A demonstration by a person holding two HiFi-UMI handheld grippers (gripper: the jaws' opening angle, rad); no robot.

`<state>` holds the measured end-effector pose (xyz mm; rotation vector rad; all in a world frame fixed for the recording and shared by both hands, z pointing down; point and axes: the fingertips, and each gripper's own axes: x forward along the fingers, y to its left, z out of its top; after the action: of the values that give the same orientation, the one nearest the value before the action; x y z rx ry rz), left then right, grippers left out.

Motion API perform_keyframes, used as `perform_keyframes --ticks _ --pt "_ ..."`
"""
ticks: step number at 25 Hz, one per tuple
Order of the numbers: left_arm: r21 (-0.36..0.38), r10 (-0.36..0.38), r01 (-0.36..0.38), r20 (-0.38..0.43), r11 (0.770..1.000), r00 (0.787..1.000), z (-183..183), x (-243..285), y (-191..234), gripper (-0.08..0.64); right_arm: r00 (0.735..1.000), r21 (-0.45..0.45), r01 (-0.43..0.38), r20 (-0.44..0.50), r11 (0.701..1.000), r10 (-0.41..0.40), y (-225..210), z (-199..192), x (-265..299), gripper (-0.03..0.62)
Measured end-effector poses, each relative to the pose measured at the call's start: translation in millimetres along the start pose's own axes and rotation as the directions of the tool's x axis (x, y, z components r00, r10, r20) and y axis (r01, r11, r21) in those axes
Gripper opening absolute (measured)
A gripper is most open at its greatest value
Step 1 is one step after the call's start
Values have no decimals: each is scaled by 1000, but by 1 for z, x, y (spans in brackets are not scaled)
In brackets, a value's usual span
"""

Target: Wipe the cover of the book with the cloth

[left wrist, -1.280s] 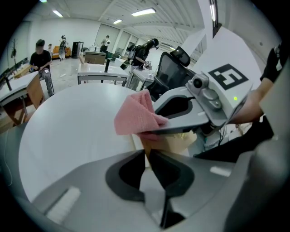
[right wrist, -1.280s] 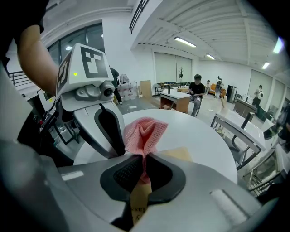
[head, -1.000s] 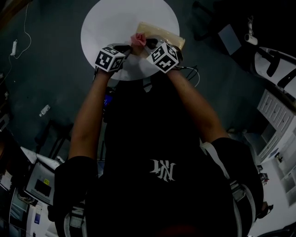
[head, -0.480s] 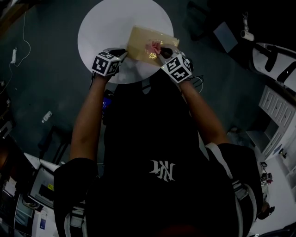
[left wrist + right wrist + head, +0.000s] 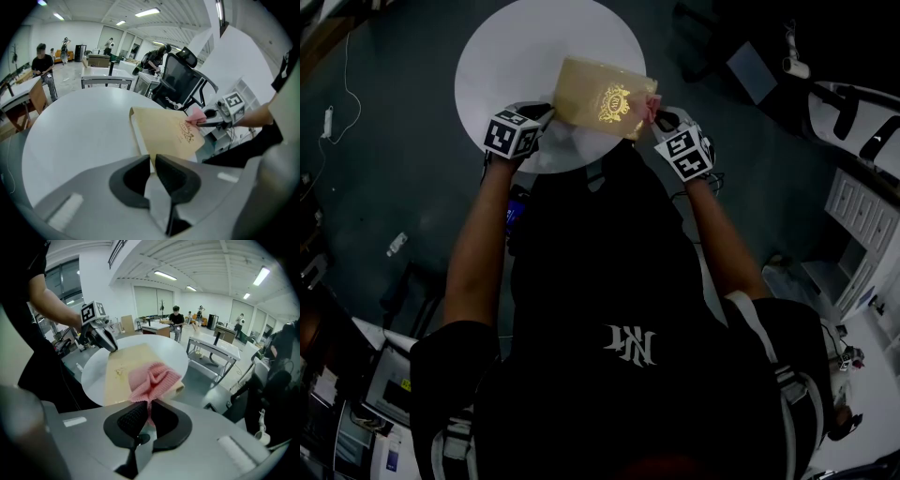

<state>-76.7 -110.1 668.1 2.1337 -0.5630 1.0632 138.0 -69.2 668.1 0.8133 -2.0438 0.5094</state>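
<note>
As right fingers (image 5: pixel 165 422) pinch cloth (image 5: pixel 152 380), left fingers (image 5: pixel 133 182) nip book (image 5: pixel 166 133)

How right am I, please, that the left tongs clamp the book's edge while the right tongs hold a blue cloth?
Only the colour is wrong: the right gripper view shows the cloth in the right tongs is pink. The left tongs do clamp the book's edge.
</note>
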Motion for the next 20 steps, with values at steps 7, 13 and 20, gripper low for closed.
perform_keyframes --ticks 7,13,20 --pt "-11 3 -3 10 1000 1000 -2 0 0 40 997 119 78 5 990 -79 -23 -22 -39 21" --pt "-22 2 -2 27 1000 1000 -3 -3 2 40 973 -5 -29 227 1000 29 21 96 -33 21" --pt "-15 5 -4 32 1000 999 -4 -1 0 41 940 -82 -223 244 971 237 93 165 35 21"
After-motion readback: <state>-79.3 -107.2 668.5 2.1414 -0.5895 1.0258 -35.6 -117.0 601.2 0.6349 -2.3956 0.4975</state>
